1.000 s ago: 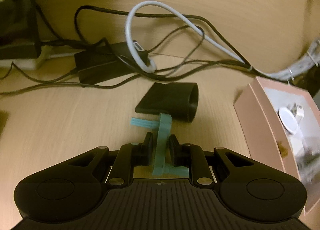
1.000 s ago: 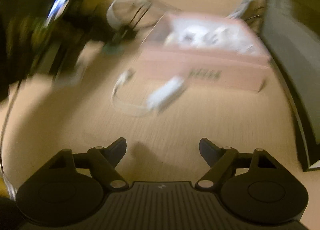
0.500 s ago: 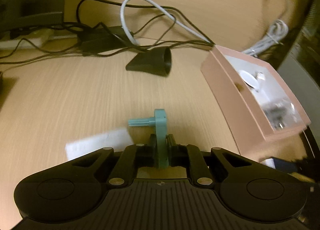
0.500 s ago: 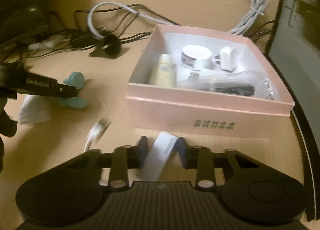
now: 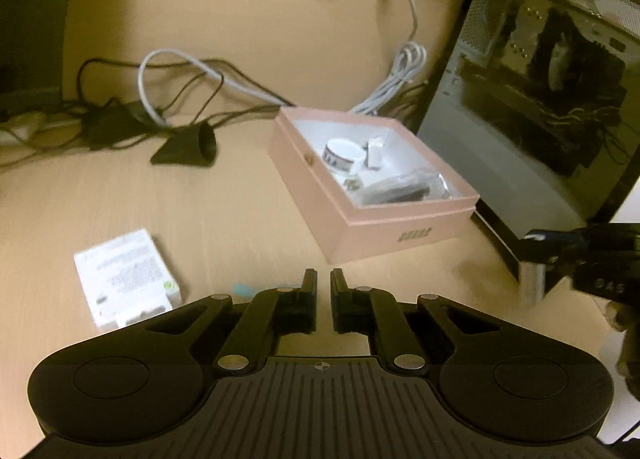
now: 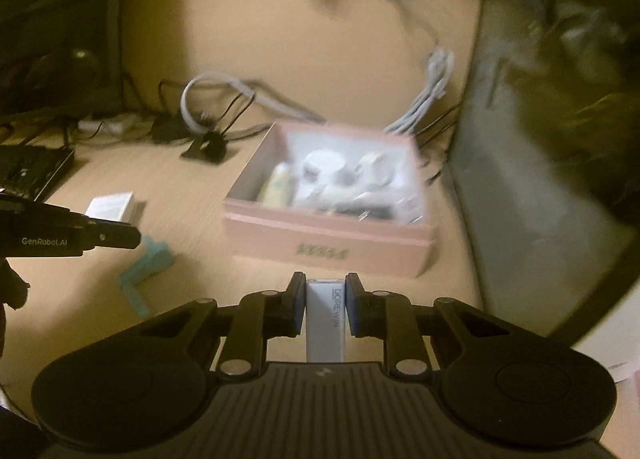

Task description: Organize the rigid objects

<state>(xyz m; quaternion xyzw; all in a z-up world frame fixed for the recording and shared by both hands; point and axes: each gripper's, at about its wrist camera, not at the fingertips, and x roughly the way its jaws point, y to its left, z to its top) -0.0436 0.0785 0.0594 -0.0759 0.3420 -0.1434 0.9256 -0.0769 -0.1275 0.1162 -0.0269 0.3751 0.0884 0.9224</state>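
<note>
So we've got the little white stick (image 6: 325, 323) pinched between the pads of the right gripper (image 6: 325, 299), just in front of the pink box (image 6: 328, 237) that everything's meant to go into. It looks like a hard plastic thing, light and stiff, probably a bit slick on those smooth faces, so holding it across the flat sides near the middle like we are seems the safe bet. The left gripper (image 5: 323, 287) is pulled nearly shut with nothing in it, also just in front of the box. The teal bracket (image 6: 146, 273) lies on the desk left of the box, below the left gripper's tip, and the white packet (image 5: 128, 279) sits further left. Inside the box we can make out a white jar (image 5: 344, 155) and a plastic bag, but the right view is blurry and the rest is mush. The lower end of the stick is hidden behind the gripper body.
</note>
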